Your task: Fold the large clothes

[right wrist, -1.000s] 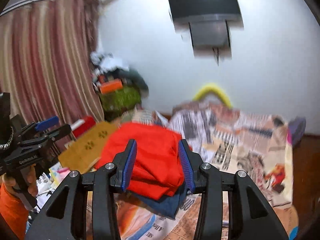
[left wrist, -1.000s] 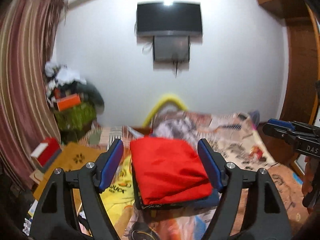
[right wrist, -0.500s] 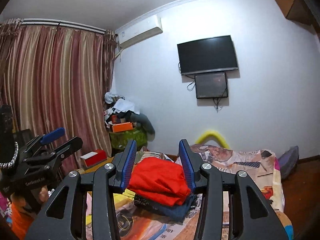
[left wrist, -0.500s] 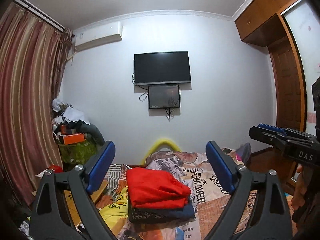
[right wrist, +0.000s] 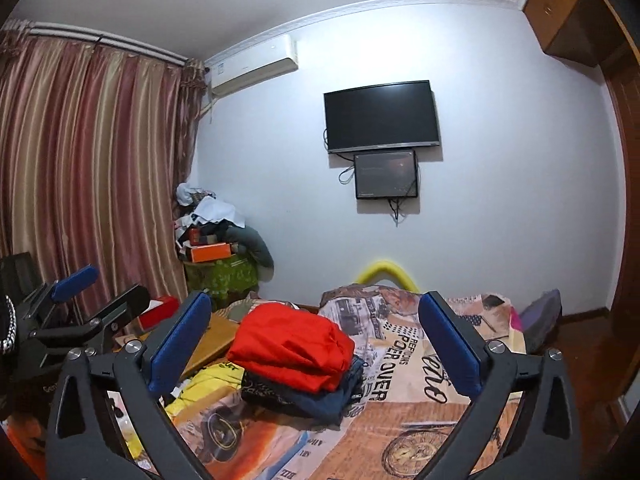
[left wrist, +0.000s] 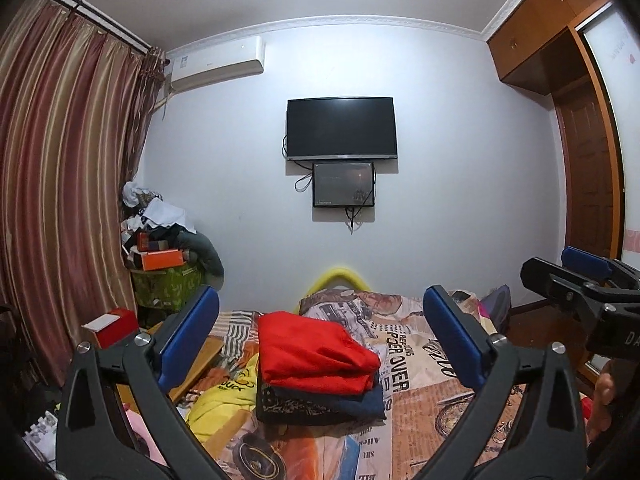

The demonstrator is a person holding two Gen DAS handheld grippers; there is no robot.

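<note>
A folded red garment (left wrist: pixel 312 354) lies on top of folded dark blue clothes (left wrist: pixel 320 404) on the bed; the stack also shows in the right wrist view (right wrist: pixel 290 350). My left gripper (left wrist: pixel 322 340) is open and empty, held back from and above the stack. My right gripper (right wrist: pixel 314 344) is open and empty, also clear of the stack. The right gripper shows at the right edge of the left wrist view (left wrist: pixel 576 284), and the left gripper at the left edge of the right wrist view (right wrist: pixel 80 300).
The bed has a printed newspaper-pattern sheet (left wrist: pixel 416 364). A yellow garment (left wrist: pixel 224 396) lies left of the stack. A wooden board (right wrist: pixel 208 340) and red box (left wrist: pixel 114 326) sit at the left. Cluttered pile (left wrist: pixel 164 248) by the curtain; TV (left wrist: pixel 340 128) on the wall; wardrobe (left wrist: pixel 588 184) right.
Both grippers have pulled back and up from the red stack. The right gripper's jaws have opened wide; the left has opened further.
</note>
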